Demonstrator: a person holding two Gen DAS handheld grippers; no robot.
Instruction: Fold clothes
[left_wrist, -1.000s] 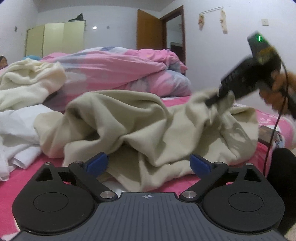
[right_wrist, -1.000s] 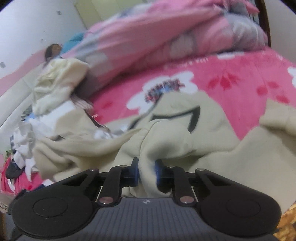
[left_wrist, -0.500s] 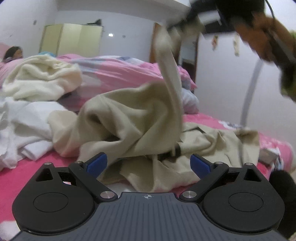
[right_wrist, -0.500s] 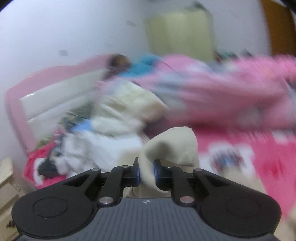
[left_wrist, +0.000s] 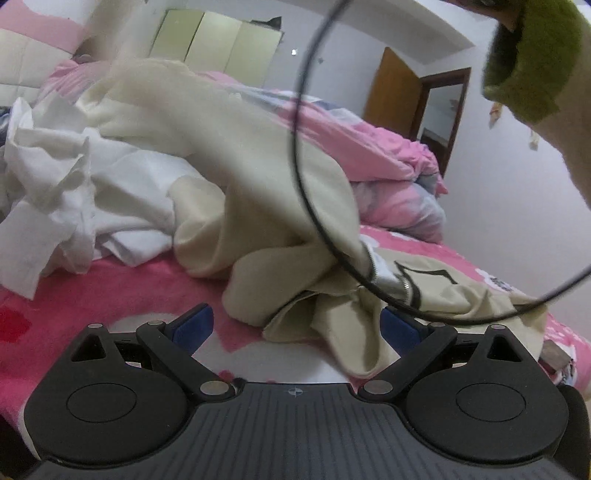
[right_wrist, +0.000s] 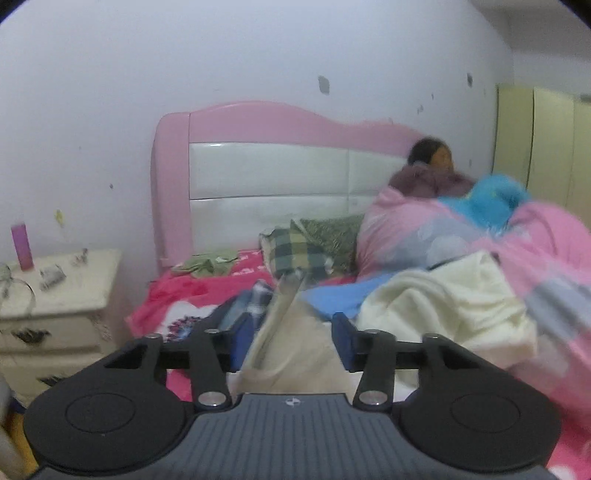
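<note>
A crumpled beige garment (left_wrist: 258, 177) with a zipper and black trim lies on the pink bedsheet (left_wrist: 110, 295), stretched up toward the upper left. My left gripper (left_wrist: 295, 326) is open low over the sheet, and a fold of the garment droops between its blue pads (left_wrist: 192, 325). My right gripper (right_wrist: 291, 332) is open, raised and facing the headboard. A strip of the beige garment (right_wrist: 295, 350) runs loosely between its spread fingers.
White clothes (left_wrist: 74, 184) are piled left of the garment. A black cable (left_wrist: 299, 147) loops across the left wrist view, under a green sleeve (left_wrist: 528, 55). A person (right_wrist: 432, 158) lies under a pink quilt (right_wrist: 480, 236). A cream blanket (right_wrist: 450, 306), a plaid pillow (right_wrist: 295, 251) and a nightstand (right_wrist: 55, 295) lie ahead.
The right gripper swung up and leftward with the beige garment, then its jaws opened around the cloth. The left gripper stayed open and turned leftward toward the white pile.
</note>
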